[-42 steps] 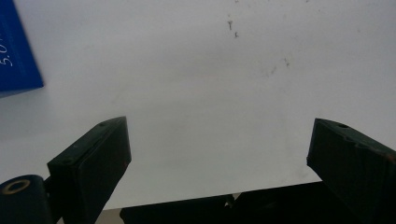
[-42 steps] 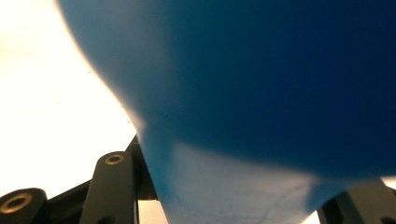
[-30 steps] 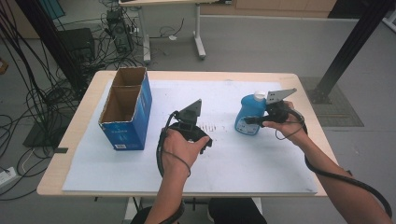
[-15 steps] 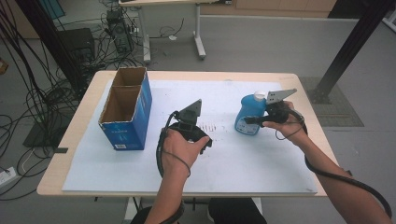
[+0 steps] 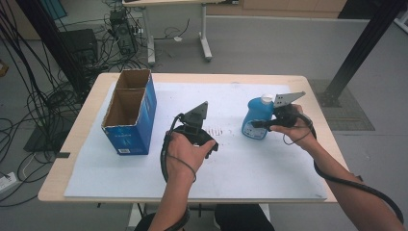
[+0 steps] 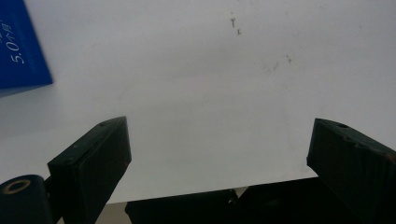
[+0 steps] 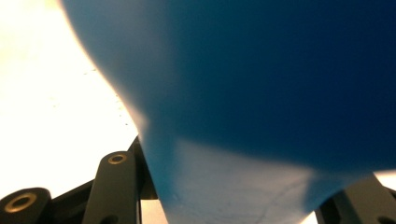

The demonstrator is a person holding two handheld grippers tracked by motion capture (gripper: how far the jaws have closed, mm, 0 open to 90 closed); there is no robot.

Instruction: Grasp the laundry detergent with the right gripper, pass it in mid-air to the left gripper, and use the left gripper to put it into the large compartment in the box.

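A blue plastic bottle (image 5: 257, 115) with a white cap stands upright on the white sheet (image 5: 240, 163), right of the middle. My right gripper (image 5: 256, 124) reaches it from the right, jaws closed on its lower body. In the right gripper view the bottle (image 7: 261, 93) sits pressed between the jaws and hides their tips. My left gripper (image 5: 199, 137) hovers over the middle of the sheet and points down. Its jaws (image 6: 219, 135) stand wide apart, with only bare white sheet (image 6: 210, 70) between them.
An open blue cardboard box (image 5: 127, 113) with two compartments stands at the left of the table (image 5: 62, 168); its corner (image 6: 18, 46) shows in the left gripper view. Cables and equipment lie on the floor beyond the table's left edge.
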